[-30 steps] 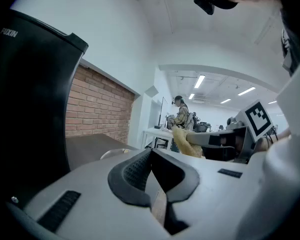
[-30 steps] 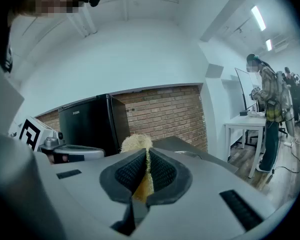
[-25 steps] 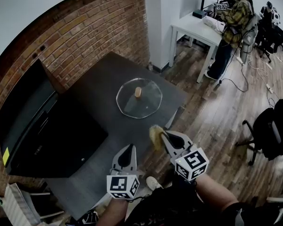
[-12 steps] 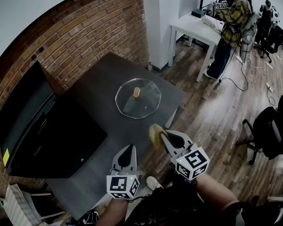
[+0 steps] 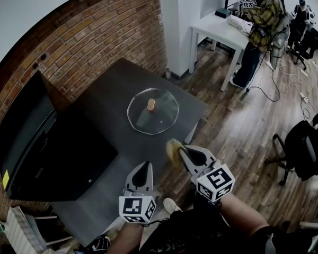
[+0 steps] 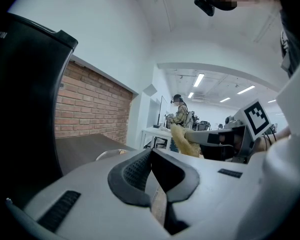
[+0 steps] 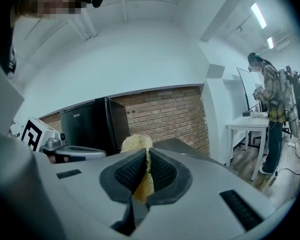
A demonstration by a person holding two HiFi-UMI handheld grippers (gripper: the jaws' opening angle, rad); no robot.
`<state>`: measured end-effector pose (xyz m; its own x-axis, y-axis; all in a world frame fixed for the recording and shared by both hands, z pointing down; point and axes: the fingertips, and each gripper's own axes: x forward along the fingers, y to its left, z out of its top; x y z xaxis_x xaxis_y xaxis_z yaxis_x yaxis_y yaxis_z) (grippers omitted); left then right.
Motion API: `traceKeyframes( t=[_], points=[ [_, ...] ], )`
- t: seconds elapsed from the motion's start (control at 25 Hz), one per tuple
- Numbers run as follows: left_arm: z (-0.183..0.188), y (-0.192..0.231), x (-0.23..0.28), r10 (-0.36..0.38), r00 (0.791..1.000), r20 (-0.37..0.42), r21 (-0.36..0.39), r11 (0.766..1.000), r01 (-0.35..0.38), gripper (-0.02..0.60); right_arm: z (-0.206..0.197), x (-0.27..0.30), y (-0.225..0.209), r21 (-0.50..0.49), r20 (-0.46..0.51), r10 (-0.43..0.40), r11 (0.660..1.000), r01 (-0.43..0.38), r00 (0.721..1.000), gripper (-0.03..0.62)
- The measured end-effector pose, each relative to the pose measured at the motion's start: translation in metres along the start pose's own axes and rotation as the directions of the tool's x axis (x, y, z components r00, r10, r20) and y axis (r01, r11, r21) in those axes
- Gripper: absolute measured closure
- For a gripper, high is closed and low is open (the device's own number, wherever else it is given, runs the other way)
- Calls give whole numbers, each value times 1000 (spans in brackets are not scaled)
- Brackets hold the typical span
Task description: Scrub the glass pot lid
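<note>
A glass pot lid (image 5: 152, 111) with a tan knob lies flat on the dark table (image 5: 111, 136), well ahead of both grippers. My right gripper (image 5: 179, 153) is shut on a yellow fibrous scrubber (image 5: 173, 152), held in the air near the table's front edge; the scrubber (image 7: 136, 144) pokes up between the jaws in the right gripper view. My left gripper (image 5: 142, 171) is shut with nothing in it, low over the table's near side. The lid's rim (image 6: 112, 153) shows faintly in the left gripper view, and the scrubber (image 6: 182, 141) too.
A black mini fridge (image 5: 32, 136) stands on the table's left against the brick wall. A white table (image 5: 222, 33) with a person (image 5: 259, 30) beside it is at the back right. An office chair (image 5: 302, 147) stands at the right, on wooden floor.
The view has shifted slightly, so the lid sits a little farther left and up in frame. Both grippers hold the same pose.
</note>
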<state>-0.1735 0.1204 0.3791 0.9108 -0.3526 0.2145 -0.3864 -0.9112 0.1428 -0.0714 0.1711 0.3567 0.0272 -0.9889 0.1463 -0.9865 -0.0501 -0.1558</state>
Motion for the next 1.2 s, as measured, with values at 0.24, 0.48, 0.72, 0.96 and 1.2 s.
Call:
traceKeyframes(
  t=[0.24,0.48,0.72,0.96,1.2],
  points=[
    [3,-5,15,22,1000,-5,3,1000,-22,549,3,5,-18,7,-2,25,1000,-25,1000,569],
    [7,-8,31,64,998,-9,1,998,-64,549,8,13,-38,16,-3,60,998,-60,998,569],
    [13,-15,52,118,993,-1,-8,993,-118,549,12,20,-64,16,-13,108,994,-108,994,569],
    [18,-22,76,181,983,10,-15,983,-181,549,19,29,-94,10,-19,163,987,-163,986,569],
    [18,-27,98,253,967,8,-30,967,-253,549,22,41,-120,12,-28,228,974,-227,973,569]
  ],
)
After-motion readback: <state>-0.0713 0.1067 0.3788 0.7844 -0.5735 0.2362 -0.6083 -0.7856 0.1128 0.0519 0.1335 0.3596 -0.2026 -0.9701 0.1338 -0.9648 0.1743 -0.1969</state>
